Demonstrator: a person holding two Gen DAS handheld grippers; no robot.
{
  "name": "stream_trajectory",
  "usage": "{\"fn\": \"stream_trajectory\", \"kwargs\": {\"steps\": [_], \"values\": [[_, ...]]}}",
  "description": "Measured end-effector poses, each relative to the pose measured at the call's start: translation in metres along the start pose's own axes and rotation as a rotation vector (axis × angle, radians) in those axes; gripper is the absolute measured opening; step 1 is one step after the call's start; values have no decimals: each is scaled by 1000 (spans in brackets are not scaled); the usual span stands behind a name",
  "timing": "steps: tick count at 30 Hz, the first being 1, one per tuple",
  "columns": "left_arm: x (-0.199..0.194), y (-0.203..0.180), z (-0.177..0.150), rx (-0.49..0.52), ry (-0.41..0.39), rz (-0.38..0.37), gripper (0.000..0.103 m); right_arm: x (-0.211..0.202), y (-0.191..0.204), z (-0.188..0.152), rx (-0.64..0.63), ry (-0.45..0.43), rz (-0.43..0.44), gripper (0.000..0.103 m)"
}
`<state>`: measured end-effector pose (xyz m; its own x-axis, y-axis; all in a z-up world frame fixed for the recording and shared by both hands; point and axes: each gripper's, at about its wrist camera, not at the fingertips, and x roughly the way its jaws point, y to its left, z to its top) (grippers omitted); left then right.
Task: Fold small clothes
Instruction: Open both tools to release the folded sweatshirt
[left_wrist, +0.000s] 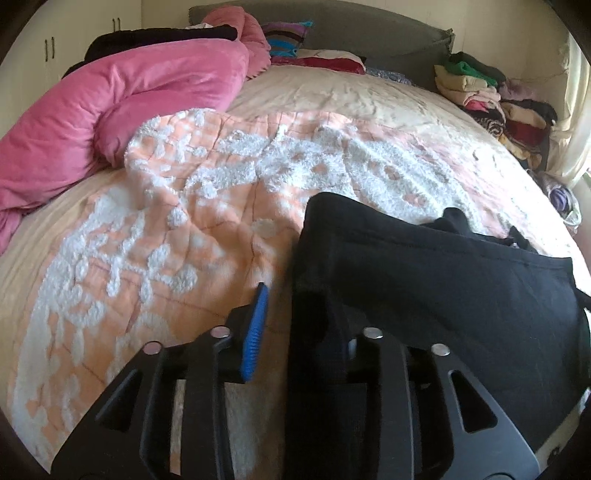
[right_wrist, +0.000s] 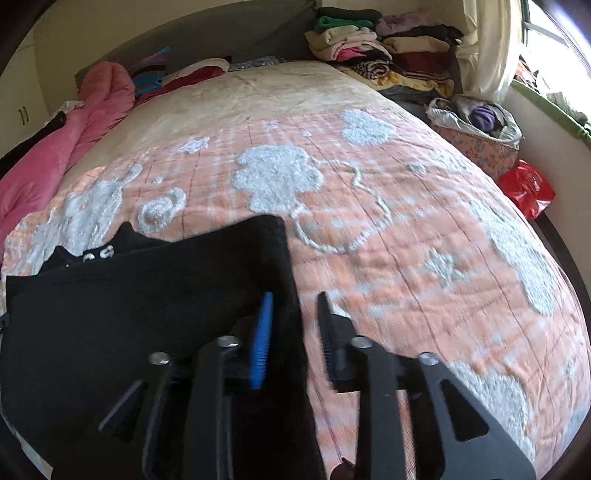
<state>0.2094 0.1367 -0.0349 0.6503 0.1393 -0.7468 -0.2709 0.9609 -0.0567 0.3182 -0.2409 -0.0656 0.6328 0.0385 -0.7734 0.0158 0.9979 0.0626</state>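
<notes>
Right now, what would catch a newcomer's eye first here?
The black garment draped over both grippers in the foreground, dark against the peach bedspread with white fluffy patterns. Then the pink duvet bunched at the bed's left, and the stacked clothes at the far right corner.

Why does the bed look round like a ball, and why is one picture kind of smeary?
Both wrist views use a fisheye lens, which bends the orange bedspread into a dome with dark corners. The right wrist view is smeary from motion blur, worst near the right gripper. There the window is glaring white. In the left wrist view, the black garment shows almost no detail.
</notes>
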Motion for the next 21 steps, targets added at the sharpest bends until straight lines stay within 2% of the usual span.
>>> {"fn": "stream_trajectory", "kwargs": {"steps": [2, 4, 6, 9, 16, 21], "values": [[-3, -1, -3, 10, 4, 11, 32, -5, -5, -7, 16, 5, 5, 34], [-9, -1, -7, 7, 5, 9, 35, -11, -8, -13, 25, 7, 6, 43], [-16, -4, -11, 14, 2, 3, 36, -20, -11, -18, 31, 3, 12, 46], [-28, -9, -19, 22, 1, -22, 44, -34, -15, -25, 31, 0, 11, 57], [-55, -20, -35, 60, -1, -36, 52, -74, -9, -41, 0, -36, 74, 62], [-57, -22, -50, 42, 93, -115, 55, -90, 5, -53, -47, -28, 140, 63]]}}
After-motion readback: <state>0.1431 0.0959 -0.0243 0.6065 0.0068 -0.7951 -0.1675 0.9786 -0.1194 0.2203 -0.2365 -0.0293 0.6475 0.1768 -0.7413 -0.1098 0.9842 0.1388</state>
